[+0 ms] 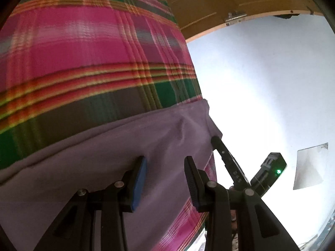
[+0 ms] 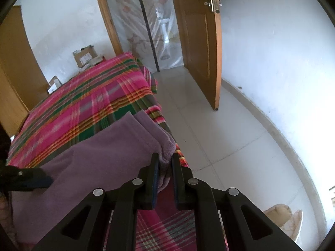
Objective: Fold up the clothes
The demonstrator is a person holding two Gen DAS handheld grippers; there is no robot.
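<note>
A purple fleece garment (image 2: 94, 167) lies folded on a bed with a pink, green and orange plaid sheet (image 2: 83, 100), near the bed's right edge. My right gripper (image 2: 165, 159) is shut on the garment's thick folded corner, which bunches between the pads. In the left wrist view the same purple garment (image 1: 104, 156) spreads under my left gripper (image 1: 165, 161), whose jaws stand apart over the cloth with nothing pinched. One finger (image 1: 222, 150) of the right gripper shows at the garment's right corner. A left gripper finger (image 2: 31, 177) rests over the garment's left side.
White tiled floor (image 2: 209, 125) runs along the bed's right side. An open wooden door (image 2: 201, 41) and a doorway with a plastic curtain (image 2: 150, 21) stand beyond. Cardboard boxes (image 2: 85, 56) sit past the bed's far end. A wooden cabinet (image 2: 12, 62) is on the left.
</note>
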